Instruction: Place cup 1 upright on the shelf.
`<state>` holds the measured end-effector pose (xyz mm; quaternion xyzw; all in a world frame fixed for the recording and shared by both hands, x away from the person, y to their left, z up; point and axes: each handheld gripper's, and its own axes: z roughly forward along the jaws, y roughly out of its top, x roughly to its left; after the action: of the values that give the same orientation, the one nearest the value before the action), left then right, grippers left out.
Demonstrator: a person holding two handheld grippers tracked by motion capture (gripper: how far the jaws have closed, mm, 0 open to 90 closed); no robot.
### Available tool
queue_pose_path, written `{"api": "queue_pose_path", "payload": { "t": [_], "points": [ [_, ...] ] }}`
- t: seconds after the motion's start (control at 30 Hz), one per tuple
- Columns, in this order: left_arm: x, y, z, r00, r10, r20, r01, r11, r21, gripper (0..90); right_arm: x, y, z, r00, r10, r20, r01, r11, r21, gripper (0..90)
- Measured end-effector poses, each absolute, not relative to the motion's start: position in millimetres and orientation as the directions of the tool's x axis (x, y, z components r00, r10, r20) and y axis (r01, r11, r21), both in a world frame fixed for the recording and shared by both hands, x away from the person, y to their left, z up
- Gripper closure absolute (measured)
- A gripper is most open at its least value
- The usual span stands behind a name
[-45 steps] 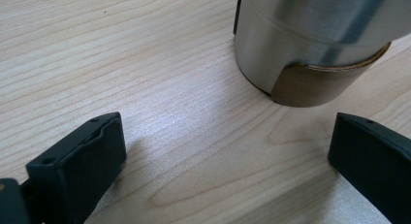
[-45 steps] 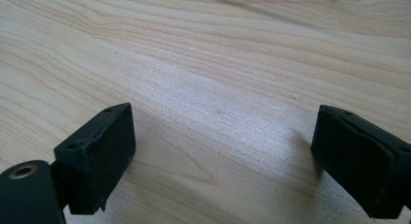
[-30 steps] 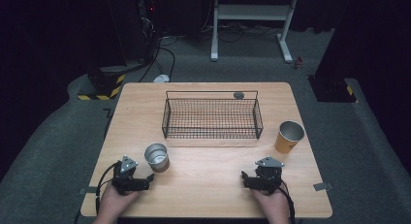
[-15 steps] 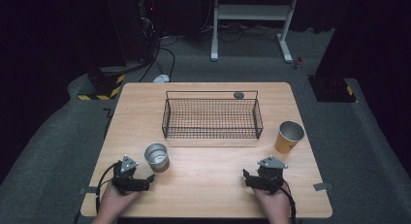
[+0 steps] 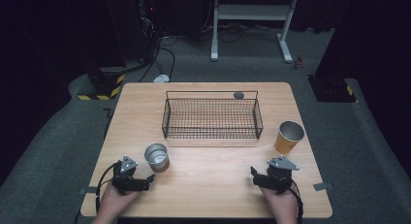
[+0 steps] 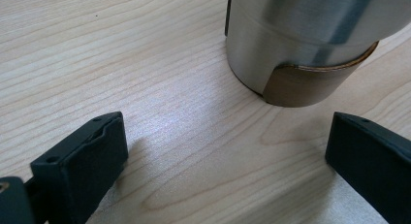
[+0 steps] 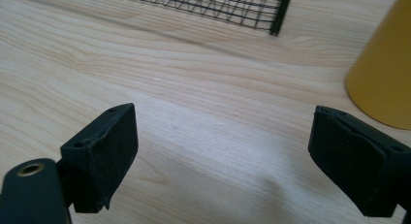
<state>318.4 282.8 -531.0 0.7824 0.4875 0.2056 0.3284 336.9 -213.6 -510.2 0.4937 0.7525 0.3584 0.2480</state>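
Your left gripper (image 5: 148, 179) rests low at the near left of the wooden table (image 5: 208, 190), its jaws spread wide with bare wood between them — in the left gripper view (image 6: 225, 151) nothing sits in the gap. Your left hand (image 5: 115, 202) comes in from the near edge, wrapped around the gripper body, the grey three-cornered plate facing up. Your right gripper (image 5: 253, 176) lies at the near right, held the same way by your right hand (image 5: 280, 204), and its jaws also stand far apart over empty wood, as the right gripper view (image 7: 223, 151) shows.

Just beyond your left gripper stands the silver metal cup (image 5: 156, 157), upright and open at the top — in the left gripper view (image 6: 300, 40) it is near the jaws but not between them. Farther off on the right stands the orange cup (image 5: 289, 137), upright. Behind both, mid-table, sits the black wire basket (image 5: 212, 118), and a small dark round object (image 5: 238, 95) lies just past its far rim.
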Motion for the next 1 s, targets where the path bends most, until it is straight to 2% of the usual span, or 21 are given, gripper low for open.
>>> {"api": "queue_pose_path", "payload": {
  "t": [0.63,1.0],
  "points": [
    [318.3,282.9,-531.0,0.438,0.899,0.001,0.629,-0.307,0.714,1.7,335.4,-255.1,-504.3,-0.285,0.958,-0.006,0.561,0.172,0.81,9.9],
    [318.4,283.1,-531.0,0.439,0.898,0.0,0.629,-0.308,0.714,1.7,334.7,-269.8,-502.5,-0.255,0.967,-0.015,0.552,0.158,0.819,9.9]
  ]
}}
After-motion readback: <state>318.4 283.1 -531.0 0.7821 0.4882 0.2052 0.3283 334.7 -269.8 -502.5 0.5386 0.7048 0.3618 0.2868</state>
